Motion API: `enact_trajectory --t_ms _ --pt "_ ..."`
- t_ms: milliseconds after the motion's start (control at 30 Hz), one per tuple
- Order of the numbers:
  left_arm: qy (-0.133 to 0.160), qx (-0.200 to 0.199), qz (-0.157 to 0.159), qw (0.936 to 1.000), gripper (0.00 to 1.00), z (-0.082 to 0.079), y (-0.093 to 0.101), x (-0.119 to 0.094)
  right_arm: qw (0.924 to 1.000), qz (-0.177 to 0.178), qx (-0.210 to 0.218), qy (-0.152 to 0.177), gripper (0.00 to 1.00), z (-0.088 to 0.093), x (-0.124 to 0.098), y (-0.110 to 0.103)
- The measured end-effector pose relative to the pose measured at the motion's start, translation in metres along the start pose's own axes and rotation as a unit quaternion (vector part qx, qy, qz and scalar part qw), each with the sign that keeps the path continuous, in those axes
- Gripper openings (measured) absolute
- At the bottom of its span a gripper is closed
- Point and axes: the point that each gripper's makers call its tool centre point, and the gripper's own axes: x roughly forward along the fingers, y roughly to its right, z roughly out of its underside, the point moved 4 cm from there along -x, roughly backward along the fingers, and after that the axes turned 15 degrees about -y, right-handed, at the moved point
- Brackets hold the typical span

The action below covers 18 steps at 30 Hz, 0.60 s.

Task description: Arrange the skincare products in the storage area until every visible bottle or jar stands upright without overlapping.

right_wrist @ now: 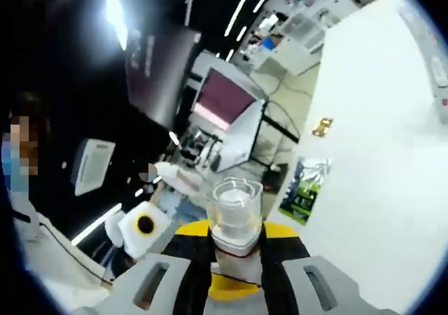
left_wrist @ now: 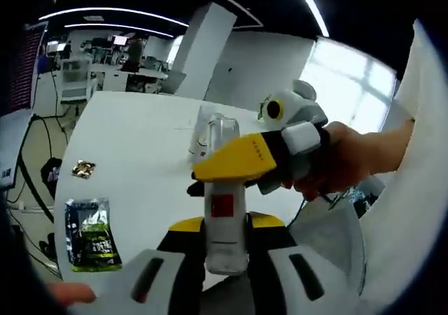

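Note:
A clear bottle with a red label (left_wrist: 224,210) is held above the white table (left_wrist: 140,140). My left gripper (left_wrist: 224,225) is shut on its lower part, with the yellow-and-black pads on either side. My right gripper (left_wrist: 210,175) comes in from the right in a person's hand (left_wrist: 343,164) and its yellow jaw crosses the bottle just under the clear cap. In the right gripper view the same bottle (right_wrist: 236,210) shows cap end on, and my right gripper (right_wrist: 236,234) is shut on it. A second clear bottle (left_wrist: 203,136) stands on the table behind.
A green-and-black sachet (left_wrist: 91,234) (right_wrist: 304,189) lies flat on the table near its edge, and a small gold wrapper (left_wrist: 84,168) (right_wrist: 322,126) lies beyond it. The table edge (left_wrist: 63,182) drops to a floor with cables. Desks and shelving stand far behind.

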Motion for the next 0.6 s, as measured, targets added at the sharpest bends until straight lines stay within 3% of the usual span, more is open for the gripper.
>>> enact_trajectory --t_ms 167,267,367,467,600 --pt "-0.028 0.036 -0.037 0.9983 0.16 0.004 -0.003 0.005 0.9991 0.018 0.036 0.01 0.25 0.002 -0.001 0.009" --pt "-0.034 0.043 -0.038 0.9978 0.17 0.005 -0.002 0.007 0.9997 0.023 0.004 0.008 0.23 0.003 -0.001 0.008" --pt "-0.009 0.018 0.021 0.9996 0.16 0.003 0.003 0.003 0.9988 0.02 -0.046 -0.005 0.19 0.002 -0.007 0.004" --pt "-0.002 -0.015 0.087 0.9961 0.16 0.004 0.007 0.001 0.9956 0.005 -0.089 -0.03 0.19 0.005 -0.014 -0.002" --pt "-0.008 -0.016 0.124 0.9921 0.17 0.002 0.015 0.002 0.9882 -0.011 -0.141 -0.06 0.18 0.008 -0.019 -0.008"
